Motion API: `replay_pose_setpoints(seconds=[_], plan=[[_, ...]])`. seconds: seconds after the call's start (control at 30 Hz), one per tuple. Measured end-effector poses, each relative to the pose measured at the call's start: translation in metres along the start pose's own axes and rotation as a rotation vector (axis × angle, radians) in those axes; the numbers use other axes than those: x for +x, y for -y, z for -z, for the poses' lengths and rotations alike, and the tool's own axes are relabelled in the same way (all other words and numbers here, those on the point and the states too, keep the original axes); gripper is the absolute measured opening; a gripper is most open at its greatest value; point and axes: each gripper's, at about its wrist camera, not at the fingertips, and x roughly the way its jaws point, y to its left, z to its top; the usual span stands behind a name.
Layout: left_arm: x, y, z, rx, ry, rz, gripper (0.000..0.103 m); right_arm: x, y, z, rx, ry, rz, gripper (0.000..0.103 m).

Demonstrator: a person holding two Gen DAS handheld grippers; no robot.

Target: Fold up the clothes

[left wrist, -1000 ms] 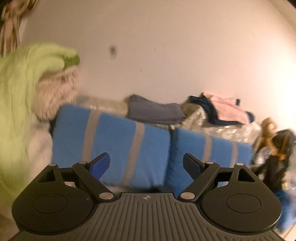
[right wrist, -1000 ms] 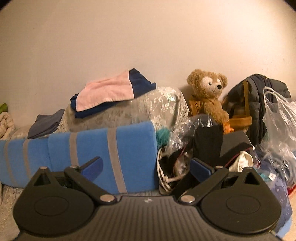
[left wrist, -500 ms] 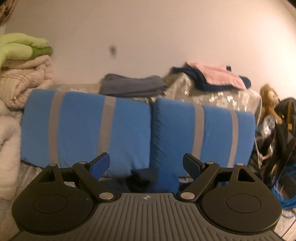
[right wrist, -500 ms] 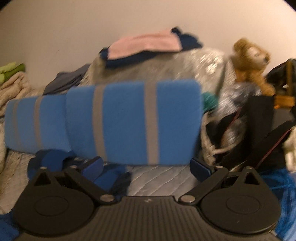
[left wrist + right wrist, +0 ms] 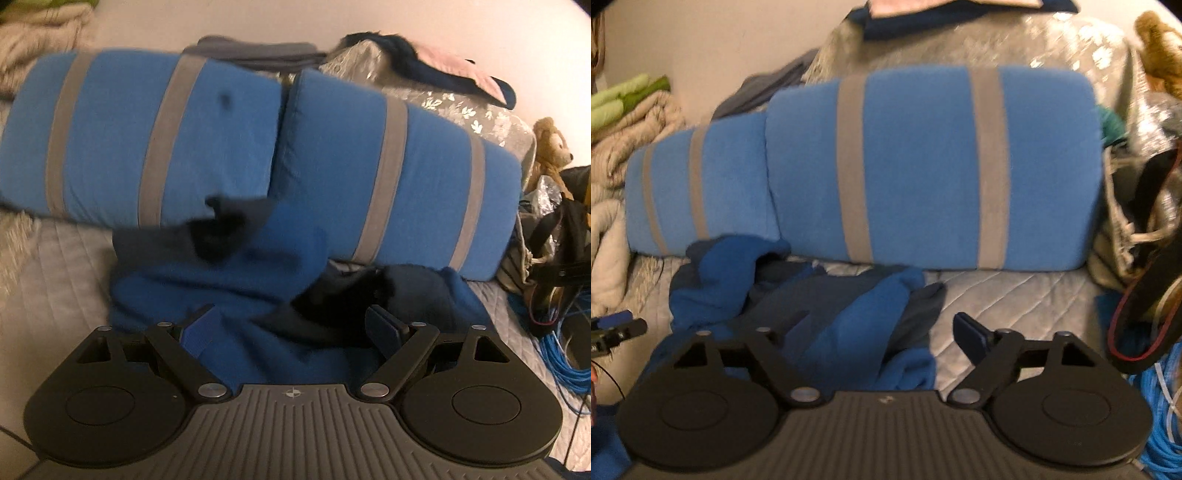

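A crumpled blue and dark navy garment [image 5: 236, 280] lies on the grey quilted bed cover [image 5: 55, 280], in front of two blue pillows. My left gripper [image 5: 291, 325] hovers open just above the garment, its fingers spread with cloth beneath them. In the right wrist view the same garment [image 5: 849, 314] is bunched at lower left. My right gripper [image 5: 882, 328] is open over its right part, with the right finger over bare quilt [image 5: 1015, 295].
Two blue pillows with grey stripes [image 5: 332, 155] [image 5: 923, 166] lean along the back. Folded clothes [image 5: 443, 66] lie on a lace-covered mound behind. Blankets [image 5: 628, 122] are stacked at left. A teddy bear [image 5: 550, 147], bags and blue cable [image 5: 565, 354] crowd the right.
Both grippers have tilted down and moved closer to the bed. The blue garment now fills the lower middle of both views; the wall has mostly left view.
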Motion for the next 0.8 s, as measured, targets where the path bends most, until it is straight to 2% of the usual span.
replay_pose_setpoints(seconds=[0.17, 0.33, 0.4, 0.43, 0.5, 0.53, 0.57, 0.67, 0.8], plan=[[0.01, -0.007, 0.025, -0.023, 0.028, 0.009, 0.087, 0.041, 0.002, 0.004, 0.046, -0.036, -0.025, 0.078], [0.02, -0.003, 0.027, -0.016, -0.016, -0.047, 0.087, 0.076, 0.017, 0.006, 0.194, -0.064, -0.048, 0.073], [0.022, -0.003, 0.028, -0.016, -0.034, -0.035, 0.087, 0.091, 0.024, 0.007, 0.253, -0.072, -0.052, 0.072], [0.024, -0.002, 0.029, -0.014, -0.042, -0.037, 0.087, 0.098, 0.027, 0.008, 0.282, -0.077, -0.054, 0.068], [0.027, -0.003, 0.029, -0.022, -0.059, -0.04, 0.087, 0.112, 0.034, 0.009, 0.341, -0.086, -0.059, 0.054], [0.029, -0.004, 0.03, -0.027, -0.066, -0.041, 0.087, 0.119, 0.037, 0.009, 0.37, -0.09, -0.061, 0.041], [0.03, -0.005, 0.031, -0.035, -0.073, -0.043, 0.087, 0.124, 0.041, 0.01, 0.407, -0.092, -0.068, 0.023], [0.035, -0.009, 0.033, -0.057, -0.095, -0.044, 0.087, 0.123, 0.05, 0.01, 0.499, -0.065, -0.086, 0.008], [0.038, -0.012, 0.033, -0.072, -0.108, -0.034, 0.087, 0.103, 0.05, 0.002, 0.505, 0.011, -0.092, 0.005]])
